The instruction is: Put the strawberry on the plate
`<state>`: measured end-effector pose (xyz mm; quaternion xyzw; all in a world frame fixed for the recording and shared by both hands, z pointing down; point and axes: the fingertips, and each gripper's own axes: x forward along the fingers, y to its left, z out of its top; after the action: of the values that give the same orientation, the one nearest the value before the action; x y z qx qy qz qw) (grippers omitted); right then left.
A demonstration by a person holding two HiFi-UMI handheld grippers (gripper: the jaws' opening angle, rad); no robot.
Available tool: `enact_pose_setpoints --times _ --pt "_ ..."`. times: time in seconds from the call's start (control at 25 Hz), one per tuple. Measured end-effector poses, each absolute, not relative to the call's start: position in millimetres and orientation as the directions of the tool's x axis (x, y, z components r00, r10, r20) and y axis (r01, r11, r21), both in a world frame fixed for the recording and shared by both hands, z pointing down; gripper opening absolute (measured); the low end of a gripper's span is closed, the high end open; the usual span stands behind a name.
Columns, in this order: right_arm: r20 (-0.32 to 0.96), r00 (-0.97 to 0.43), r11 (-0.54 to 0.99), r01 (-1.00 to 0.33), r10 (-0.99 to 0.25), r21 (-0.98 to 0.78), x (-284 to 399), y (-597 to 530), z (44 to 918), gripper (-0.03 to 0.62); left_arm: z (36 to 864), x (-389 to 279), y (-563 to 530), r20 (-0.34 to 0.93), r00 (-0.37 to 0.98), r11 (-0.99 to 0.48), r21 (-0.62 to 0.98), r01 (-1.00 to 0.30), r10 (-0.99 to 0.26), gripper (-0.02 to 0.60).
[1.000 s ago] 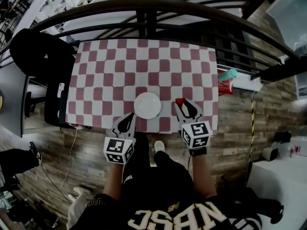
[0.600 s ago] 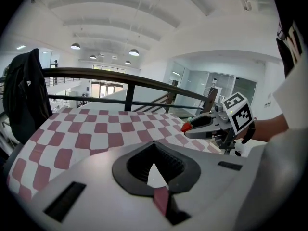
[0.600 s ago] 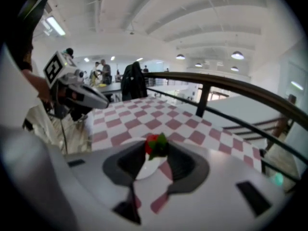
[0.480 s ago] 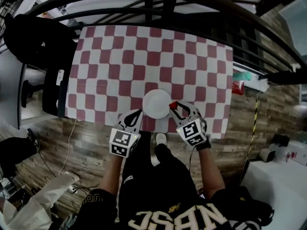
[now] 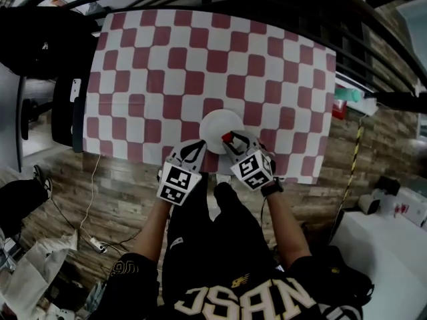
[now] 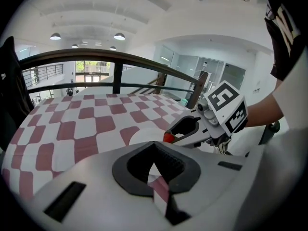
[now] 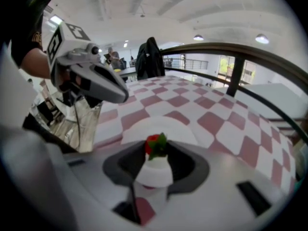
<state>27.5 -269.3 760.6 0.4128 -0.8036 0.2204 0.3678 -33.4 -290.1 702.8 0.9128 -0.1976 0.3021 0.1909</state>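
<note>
Right tongs (image 7: 155, 154): clamped on the strawberry (image 7: 154, 144), over the plate's (image 5: 213, 119) near rim.
Left tongs (image 6: 154, 150): together, empty, just beside the plate.
Desk (image 5: 167, 72): red-and-white checked cloth.
Room: wood floor (image 5: 113, 192), dark railing (image 6: 115, 62) beyond.

A big open-plan hall, office or lab by its looks. Beyond the left gripper (image 5: 197, 145) a dark railing (image 6: 117, 76) fronts round ceiling lamps (image 6: 119, 36) and glass partitions (image 6: 211, 75). Wood-plank flooring (image 5: 127, 185) shows behind it, past the checked table (image 5: 200, 59) edge.
</note>
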Motion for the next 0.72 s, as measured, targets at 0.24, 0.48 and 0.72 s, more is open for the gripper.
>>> enact_pose_setpoints --times 0.24,0.48,0.72 --pt "0.809 -0.369 0.582 -0.812 -0.458 -0.041 21 -270 772 0.147 714 -35 -283 0.656 0.722 -0.863 0.214 -0.458 -0.220 0.009" --pt "0.834 -0.357 0.588 -0.807 -0.421 -0.049 19 -270 781 0.147 713 -35 -281 0.660 0.716 -0.860 0.208 -0.466 -0.228 0.009" --pt "0.821 -0.355 0.562 -0.826 -0.448 -0.051 22 -273 767 0.151 698 -38 -284 0.642 0.723 -0.835 0.232 -0.498 -0.253 0.009"
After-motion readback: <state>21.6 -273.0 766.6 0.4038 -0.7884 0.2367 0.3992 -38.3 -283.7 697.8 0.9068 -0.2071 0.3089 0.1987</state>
